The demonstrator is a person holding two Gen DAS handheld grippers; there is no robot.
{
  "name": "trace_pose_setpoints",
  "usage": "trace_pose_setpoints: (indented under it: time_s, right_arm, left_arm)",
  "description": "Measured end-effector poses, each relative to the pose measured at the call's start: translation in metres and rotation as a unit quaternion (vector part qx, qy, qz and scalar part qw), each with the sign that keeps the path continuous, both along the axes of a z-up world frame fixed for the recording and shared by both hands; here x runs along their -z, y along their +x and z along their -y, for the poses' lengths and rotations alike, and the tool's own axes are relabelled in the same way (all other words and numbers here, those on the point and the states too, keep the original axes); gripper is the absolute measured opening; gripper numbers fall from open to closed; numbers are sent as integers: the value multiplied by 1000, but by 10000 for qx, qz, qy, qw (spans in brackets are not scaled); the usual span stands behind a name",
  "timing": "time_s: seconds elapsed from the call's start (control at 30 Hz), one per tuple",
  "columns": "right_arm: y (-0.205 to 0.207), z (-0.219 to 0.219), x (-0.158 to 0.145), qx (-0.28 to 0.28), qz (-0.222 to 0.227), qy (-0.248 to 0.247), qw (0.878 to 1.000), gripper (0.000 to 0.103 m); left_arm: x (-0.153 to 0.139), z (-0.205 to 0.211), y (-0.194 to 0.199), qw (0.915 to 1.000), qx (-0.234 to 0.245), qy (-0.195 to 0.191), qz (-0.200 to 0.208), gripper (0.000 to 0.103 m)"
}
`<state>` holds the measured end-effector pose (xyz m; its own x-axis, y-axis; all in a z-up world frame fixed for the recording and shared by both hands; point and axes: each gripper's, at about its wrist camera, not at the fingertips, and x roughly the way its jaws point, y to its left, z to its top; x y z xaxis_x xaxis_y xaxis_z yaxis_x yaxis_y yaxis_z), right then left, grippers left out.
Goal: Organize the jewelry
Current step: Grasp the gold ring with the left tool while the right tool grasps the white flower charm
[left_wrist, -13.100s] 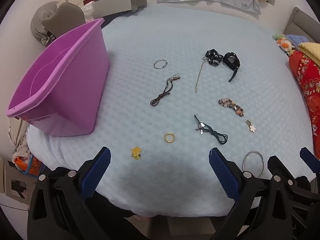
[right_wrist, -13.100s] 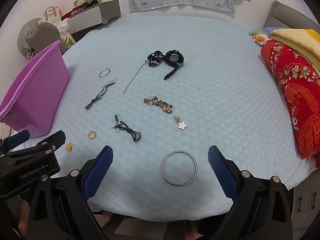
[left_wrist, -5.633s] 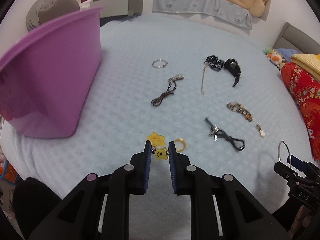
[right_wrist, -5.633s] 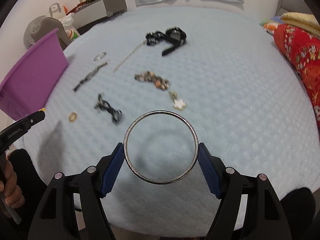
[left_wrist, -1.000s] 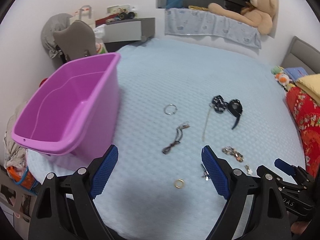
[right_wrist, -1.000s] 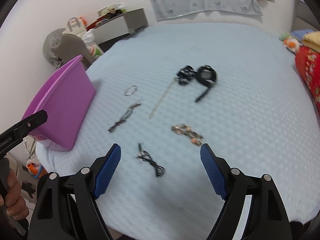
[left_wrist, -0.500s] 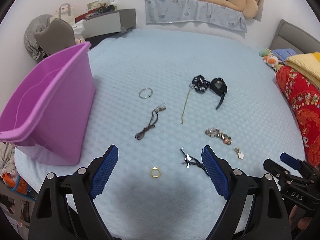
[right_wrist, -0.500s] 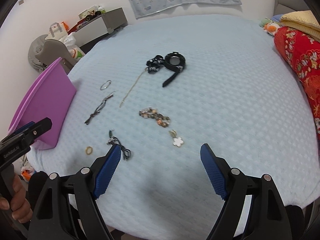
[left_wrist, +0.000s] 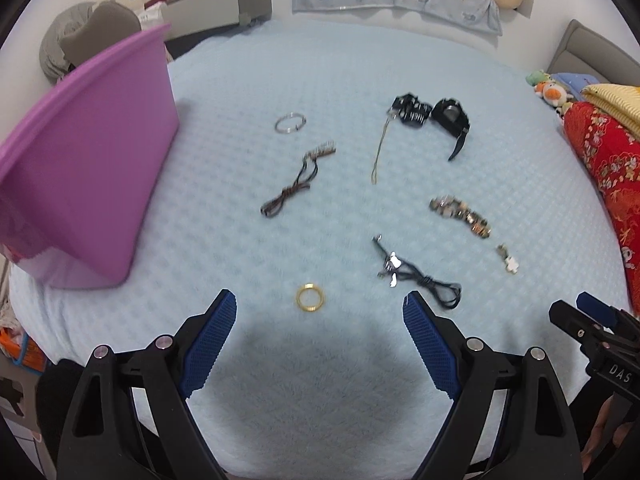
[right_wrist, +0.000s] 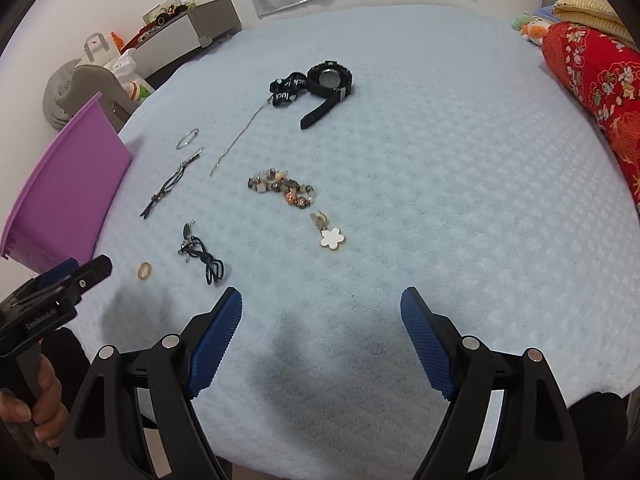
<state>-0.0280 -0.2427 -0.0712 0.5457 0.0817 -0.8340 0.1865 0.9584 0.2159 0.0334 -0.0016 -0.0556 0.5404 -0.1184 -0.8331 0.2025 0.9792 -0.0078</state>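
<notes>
On the bed (left_wrist: 360, 80) there's 1 gold ring (left_wrist: 310, 297), 1 silver ring (left_wrist: 289, 123), 2 cords (left_wrist: 292, 188), 1 chain (left_wrist: 381, 148), 1 watch (left_wrist: 452, 114), 1 bead bracelet (left_wrist: 460, 211), 1 flower charm (right_wrist: 332, 238) and 1 purple bin (left_wrist: 80, 168) on the left. Left gripper (left_wrist: 320, 336) and right gripper (right_wrist: 322, 328) both gape wide, empty. Since 13 seconds ago the bangle and yellow charm are gone from the bed

Purple bin (left_wrist: 88, 168); pale blue waffle-textured blanket (left_wrist: 320, 80); gold ring (left_wrist: 310, 297); black watch (right_wrist: 329, 78); white flower charm (right_wrist: 332, 238).
</notes>
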Motion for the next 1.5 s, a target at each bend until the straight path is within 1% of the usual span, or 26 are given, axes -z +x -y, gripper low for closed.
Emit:
trace_pose_setpoints:
  time_s: [0.1,0.27,0.4,0.53,0.67,0.8,1.0,1.4,1.5]
  right_arm:
    - [4,0,8,-34,-57,-8,10000,78]
    - [15,2,20,-71,-140,-51,9999,78]
    - [22,0,24,-119,-137,-74,9998,78]
    - [26,-1,30,-136,-145,-108,9997,78]
    - [28,2,37,-95,-195,-64,9997,78]
    - [29,3,40,-82,-206,-124,9997,78]
    - [35,2,41,-112,-177,-192,9996,78]
    - [50,-2,44,-279,-120,-447,9985,78]
    - [56,4,45,-310,-142,-413,9986,78]
  left_arm:
    - [11,1,4,10000,-13,-22,-90,84]
    - [24,7,12,9999,32,-41,-118,84]
    - [33,-6,17,9994,-155,-117,-292,84]
    - [39,-19,20,9991,-336,-5,-276,84]
    - [49,-25,26,9982,-442,1,-409,84]
    - [53,-20,27,9987,-362,76,-351,84]
    - [60,-18,29,9987,-317,94,-388,84]
    - [66,-11,32,9989,-344,110,-301,84]
    - [67,-8,32,9988,-389,107,-289,84]
